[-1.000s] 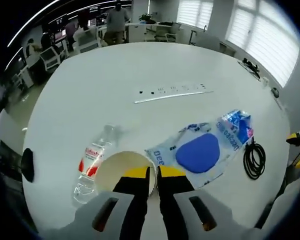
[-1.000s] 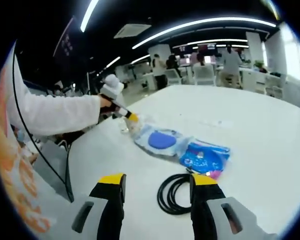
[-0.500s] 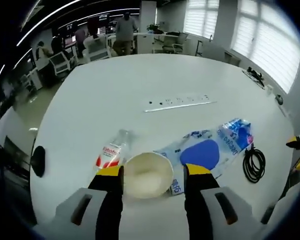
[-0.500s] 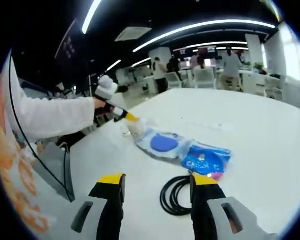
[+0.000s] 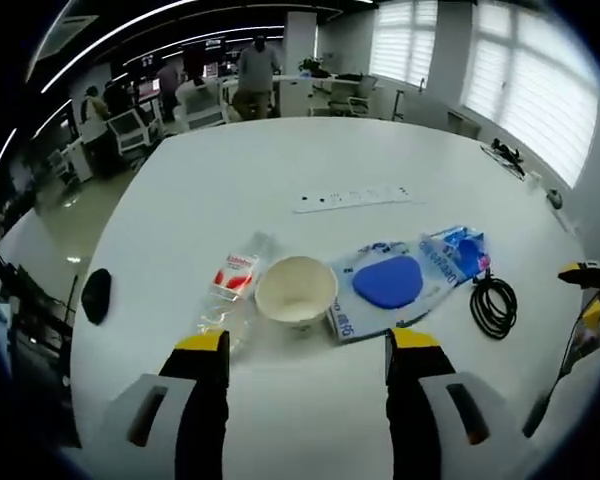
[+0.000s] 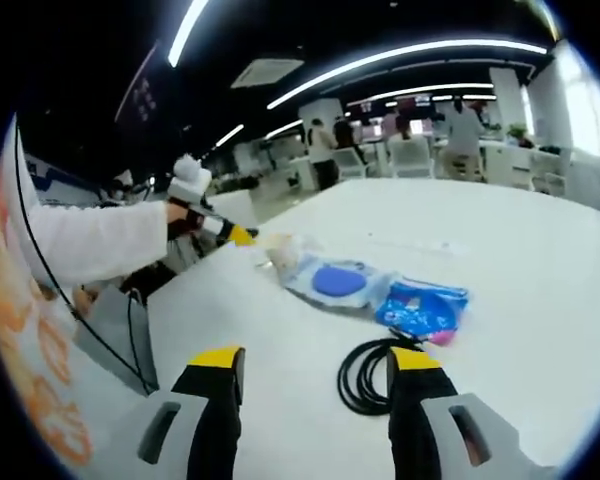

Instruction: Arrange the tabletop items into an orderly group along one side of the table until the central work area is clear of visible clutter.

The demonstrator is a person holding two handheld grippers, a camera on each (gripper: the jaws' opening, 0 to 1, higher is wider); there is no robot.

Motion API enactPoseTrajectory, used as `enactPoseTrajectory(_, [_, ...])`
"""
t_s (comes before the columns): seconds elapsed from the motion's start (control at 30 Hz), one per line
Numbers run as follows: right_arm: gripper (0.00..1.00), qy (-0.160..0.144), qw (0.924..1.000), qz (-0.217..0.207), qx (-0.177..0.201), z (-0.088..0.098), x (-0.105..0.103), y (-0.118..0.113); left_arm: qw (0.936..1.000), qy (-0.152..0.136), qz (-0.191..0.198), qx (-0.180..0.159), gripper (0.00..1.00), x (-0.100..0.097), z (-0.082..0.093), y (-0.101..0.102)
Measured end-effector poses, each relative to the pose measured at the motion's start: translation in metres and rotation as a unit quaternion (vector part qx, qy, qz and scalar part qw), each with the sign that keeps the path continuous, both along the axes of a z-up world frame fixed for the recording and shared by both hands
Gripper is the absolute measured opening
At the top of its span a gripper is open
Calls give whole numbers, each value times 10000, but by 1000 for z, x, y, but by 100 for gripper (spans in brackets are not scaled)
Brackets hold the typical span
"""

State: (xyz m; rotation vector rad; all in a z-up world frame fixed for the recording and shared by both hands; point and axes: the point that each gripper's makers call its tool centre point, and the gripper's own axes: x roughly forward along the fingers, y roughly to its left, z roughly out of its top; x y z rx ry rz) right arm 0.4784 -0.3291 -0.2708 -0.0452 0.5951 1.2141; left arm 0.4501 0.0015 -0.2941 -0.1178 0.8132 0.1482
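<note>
My left gripper (image 5: 308, 342) is open, held back from a white paper cup (image 5: 296, 290) that stands upright on the white table (image 5: 280, 160). A clear plastic bottle (image 5: 232, 290) with a red label lies against the cup's left side. Right of the cup lie a clear bag holding a blue pad (image 5: 385, 285), a blue packet (image 5: 458, 250) and a black cable coil (image 5: 493, 303). My right gripper (image 6: 315, 362) is open just short of the cable coil (image 6: 378, 372), with the blue packet (image 6: 420, 305) and the bag (image 6: 340, 280) beyond it.
A white power strip (image 5: 355, 198) lies across the table's middle. A small black object (image 5: 96, 295) sits near the left edge. The left gripper (image 6: 220, 230), held by a hand in a white sleeve, shows at the left of the right gripper view. Desks, chairs and people stand beyond the table.
My left gripper, shut on the cup's rim a second ago, has opened, let go and pulled back. The cup now stands free beside the bottle. The right gripper stays open and has hardly moved.
</note>
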Motion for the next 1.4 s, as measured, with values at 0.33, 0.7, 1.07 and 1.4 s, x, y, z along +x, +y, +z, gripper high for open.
enactPoseTrajectory(0.33, [65,121,9993,-341,51,-3,11,-17,9974,-323,529,-360,79,-38,2,-9])
enactPoseTrajectory(0.7, [65,340,9992,-217,8,-16,-1,-13,9976,-303,548,-287,79,-83,3,-29])
enactPoseTrajectory(1.07, [65,335,9993,-179,-40,-14,3,-8,9964,-408,665,-331,77,-75,2,-17])
enactPoseTrajectory(1.4, [64,398,9988,-261,-130,-18,2,-14,9972,-395,532,-336,77,-77,-1,-20])
